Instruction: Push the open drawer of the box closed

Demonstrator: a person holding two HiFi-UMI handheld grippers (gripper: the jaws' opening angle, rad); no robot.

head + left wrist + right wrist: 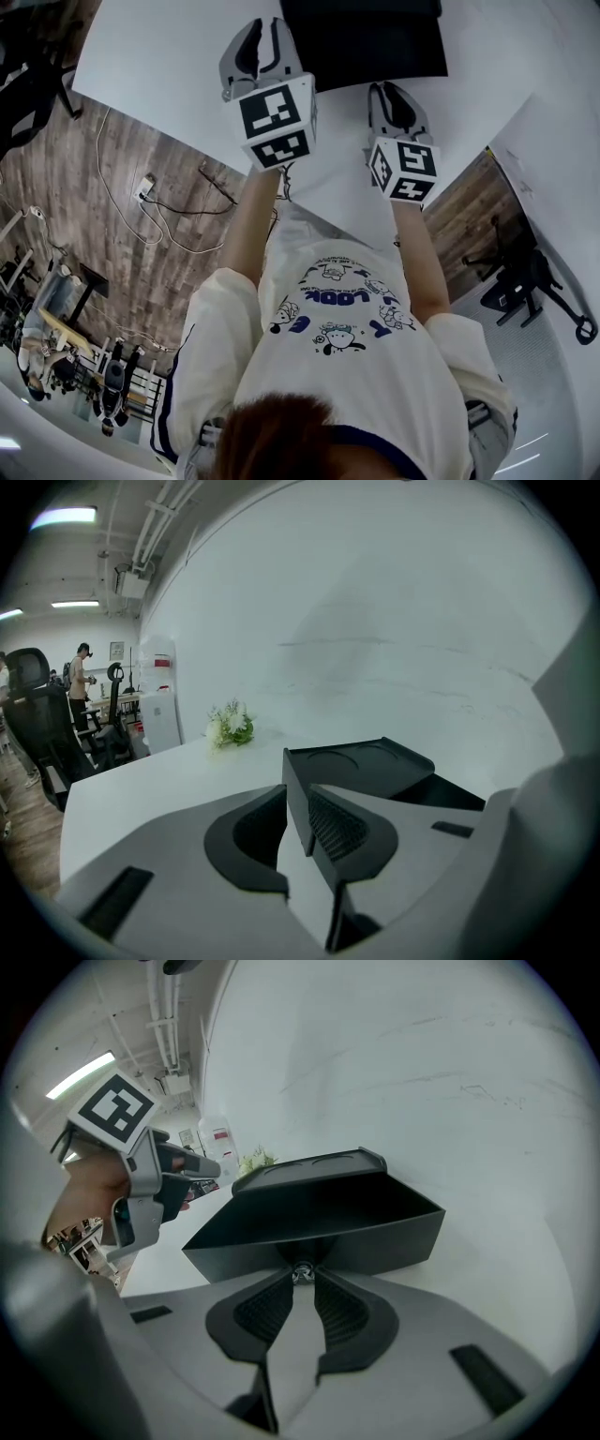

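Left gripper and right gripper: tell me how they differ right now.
The right gripper is shut on the drawer knob; the left gripper grips nothing, its jaws apart astride a corner edge of the black box. In the head view the left gripper sits at the box's left side, the right gripper at the front of the open drawer. Both are grey and point at the box.

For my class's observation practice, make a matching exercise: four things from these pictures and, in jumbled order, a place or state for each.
1 drawer
2 flowers
3 right tongs
4 left tongs

A closed on the knob
B jaws apart, at the box's corner
C pulled out
D on the table, away from the box

Pairs: 1-C, 2-D, 3-A, 4-B
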